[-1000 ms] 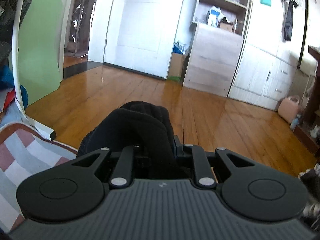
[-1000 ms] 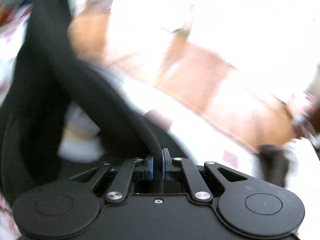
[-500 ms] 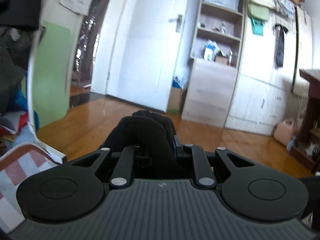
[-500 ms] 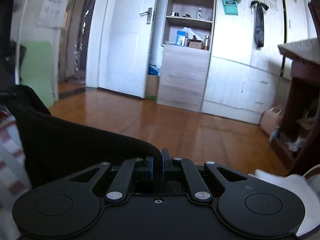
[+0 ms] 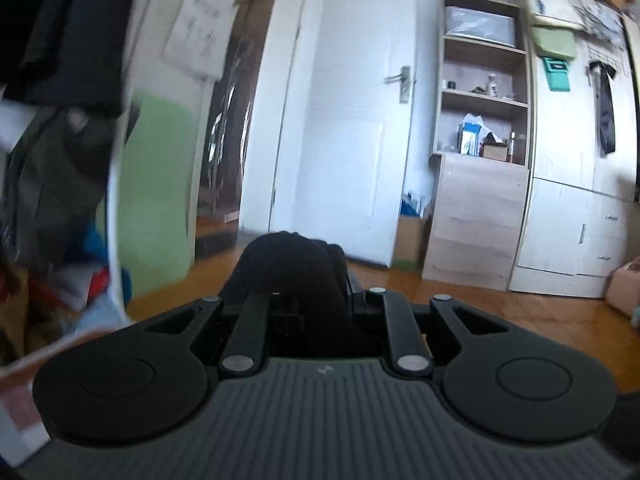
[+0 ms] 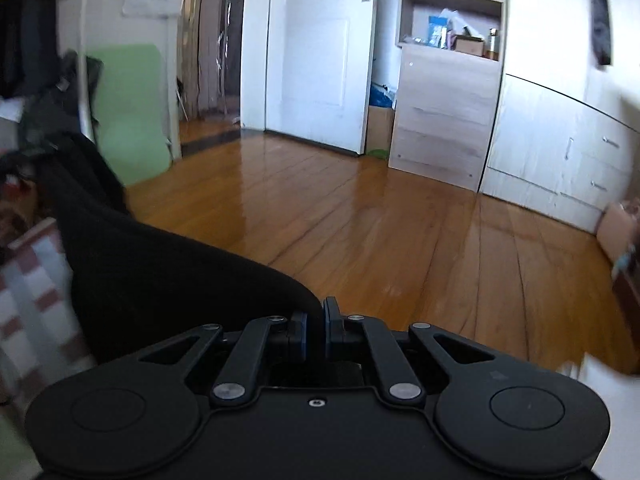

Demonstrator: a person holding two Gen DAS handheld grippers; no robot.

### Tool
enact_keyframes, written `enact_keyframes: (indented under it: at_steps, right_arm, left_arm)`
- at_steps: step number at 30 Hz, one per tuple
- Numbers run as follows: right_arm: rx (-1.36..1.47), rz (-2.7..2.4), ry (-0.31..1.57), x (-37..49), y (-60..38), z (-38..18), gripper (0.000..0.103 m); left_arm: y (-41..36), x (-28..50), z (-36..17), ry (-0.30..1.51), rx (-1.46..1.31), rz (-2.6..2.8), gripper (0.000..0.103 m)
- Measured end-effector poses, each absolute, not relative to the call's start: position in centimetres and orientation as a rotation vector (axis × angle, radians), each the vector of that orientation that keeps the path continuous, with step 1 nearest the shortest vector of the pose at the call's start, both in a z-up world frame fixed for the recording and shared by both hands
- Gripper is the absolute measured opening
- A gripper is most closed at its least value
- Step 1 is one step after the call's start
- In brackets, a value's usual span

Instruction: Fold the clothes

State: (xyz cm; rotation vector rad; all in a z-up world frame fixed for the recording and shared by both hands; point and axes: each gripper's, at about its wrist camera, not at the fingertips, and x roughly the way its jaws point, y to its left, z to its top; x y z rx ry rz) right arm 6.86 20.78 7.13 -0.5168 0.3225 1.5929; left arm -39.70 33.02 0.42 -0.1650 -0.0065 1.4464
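— Wooden floorboards (image 6: pixel 400 232) are seen running toward a white door (image 6: pixel 316 52), with a shelf unit (image 6: pixel 448 68) and pale wardrobe fronts (image 6: pixel 568 120) beside it. What is shown at the left edge?

— A green panel (image 6: pixel 128 112) is seen leaning near the doorway, and a checked red, white and grey cloth (image 6: pixel 32 304) is visible low on the left in the right wrist view. Dark hanging clothes (image 5: pixel 60 28) are shown blurred at the upper left of the left wrist view.

— How is the left gripper (image 5: pixel 316 300) held?

— Its jaws are closed on a bunched wad of the black garment (image 5: pixel 288 264), which is piled up over the fingertips and hides most of the gap between them. The gripper is held up off the surface, with the door (image 5: pixel 340 120) and the shelf unit (image 5: pixel 480 140) seen straight ahead.

— And the right gripper (image 6: pixel 316 324)?

— Its two blue-edged pads (image 6: pixel 330 320) are pressed nearly together, and a thin edge of the black garment (image 6: pixel 160 280) is pinched between them. From that pinch the fabric is spread out to the left in a broad dark sheet, rising toward the upper left of the view.

— Where is the garment placed, then?

— It is held in the air between the two grippers, above the checked cloth and in front of the floorboards. Whether any part of it rests on the cloth cannot be told.
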Motion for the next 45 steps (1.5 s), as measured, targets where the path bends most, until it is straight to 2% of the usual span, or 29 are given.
enact_keyframes:
  at_steps: [1,2,3,6,7,9,14,19,21,24,26,28,29,30,32,37,45]
  right_arm:
    - [-0.513,1.551,0.301,8.2,23.4,6.1,0.04]
    - [-0.518,1.496,0.306,9.6,25.7,4.7,0.065]
    - [-0.529,1.444,0.348,11.0,27.9,2.9,0.068]
    - [-0.32,1.356,0.665,15.6,30.5,-2.7,0.066]
    - [-0.235,1.335,0.735,16.3,30.3,-4.4,0.066]
    - [-0.288,1.321,0.774,16.3,30.1,-6.6,0.065]
    - [-0.522,1.333,0.808,16.4,29.6,-8.3,0.066]
    - [-0.615,1.483,1.124,15.9,28.0,-8.1,0.066]
    - [-0.733,1.531,1.115,13.6,27.1,-8.5,0.067]
    - [-0.909,1.487,0.998,11.0,25.9,-11.1,0.069]
    - [-1.02,1.448,0.915,9.4,25.0,-12.9,0.065]
    - [-0.97,1.466,0.897,10.3,24.4,-12.8,0.048]
    - [-0.936,1.477,0.891,10.8,24.1,-12.7,0.023]
    - [-0.902,1.488,0.886,11.4,23.8,-12.6,0.007]
    - [-0.826,1.449,0.872,12.8,23.5,-11.9,0.006]
    - [-0.638,1.363,0.642,14.5,22.0,-6.2,0.005]
    - [-0.483,1.222,0.417,15.1,16.6,1.2,0.004]
  left_arm:
    - [34.6,-38.7,0.0,-0.001,-0.165,1.449,0.016]
    - [36.8,-37.7,-0.7,0.03,-0.182,1.448,0.017]
    - [39.2,-36.6,-1.6,0.08,-0.198,1.436,0.017]
    - [46.7,-32.4,-5.8,0.333,-0.193,1.378,0.017]
    - [48.3,-31.1,-7.4,0.409,-0.187,1.368,0.017]
    - [50.3,-29.2,-10.3,0.539,-0.187,1.355,0.017]
    - [50.5,-27.7,-12.7,0.611,-0.128,1.322,0.017]
    - [50.9,-28.0,-13.5,0.687,-0.09,1.286,0.018]
    - [51.1,-28.3,-13.5,0.699,-0.086,1.285,0.019]
    - [50.9,-28.7,-13.9,0.709,-0.095,1.289,0.019]
    - [50.9,-28.7,-14.0,0.705,-0.091,1.294,0.019]
    - [50.4,-29.2,-13.6,0.669,-0.095,1.301,0.019]
    - [50.1,-29.5,-13.4,0.656,-0.098,1.304,0.019]
    - [49.9,-29.6,-13.2,0.648,-0.096,1.305,0.019]
    - [49.6,-30.1,-12.8,0.625,-0.088,1.312,0.018]
    - [47.8,-32.2,-10.2,0.548,-0.073,1.404,0.017]
    - [43.7,-39.1,-5.7,0.362,-0.132,1.548,0.017]
